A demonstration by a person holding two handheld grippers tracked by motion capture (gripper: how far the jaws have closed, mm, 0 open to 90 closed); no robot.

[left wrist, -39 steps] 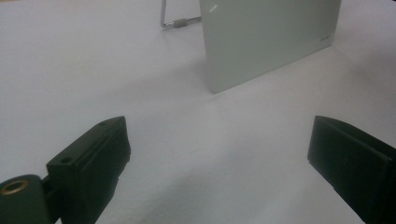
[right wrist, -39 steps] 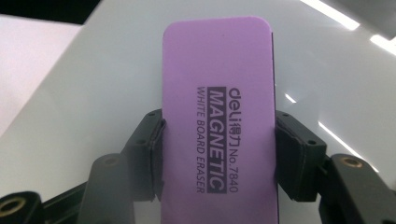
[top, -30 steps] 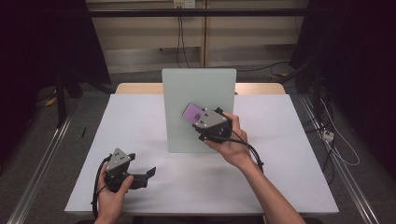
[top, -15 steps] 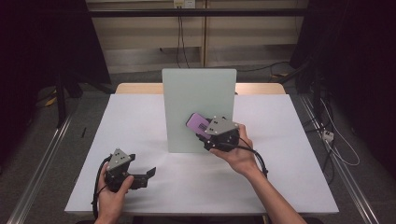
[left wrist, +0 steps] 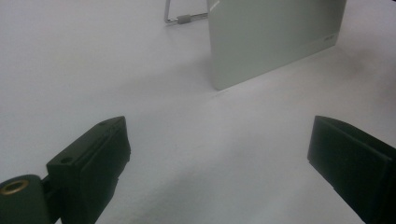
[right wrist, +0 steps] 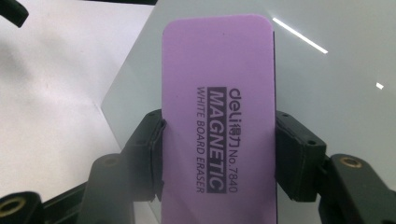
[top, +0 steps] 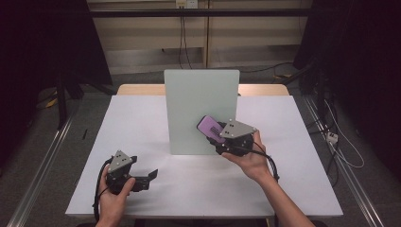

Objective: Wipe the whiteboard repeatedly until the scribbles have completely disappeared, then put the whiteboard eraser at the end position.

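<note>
A pale green whiteboard (top: pixel 201 111) stands upright in the middle of the white table (top: pixel 142 123). My right gripper (top: pixel 218 136) is shut on a purple magnetic whiteboard eraser (top: pixel 211 127), held against the board's lower right part. In the right gripper view the eraser (right wrist: pixel 217 121) sits clamped between both jaws, with the board (right wrist: pixel 327 70) right behind it. My left gripper (top: pixel 147 176) rests low on the table at the front left, open with nothing in it. Ahead of its spread jaws, the left gripper view shows the board's lower corner (left wrist: pixel 271 42).
A wire stand (left wrist: pixel 184 17) props the board from behind. Bare white table lies left of the board and along the front edge. Cables (top: pixel 340 151) run on the floor to the right of the table.
My right gripper has slid the eraser down and to the right across the board's face. The left gripper has stayed put.
</note>
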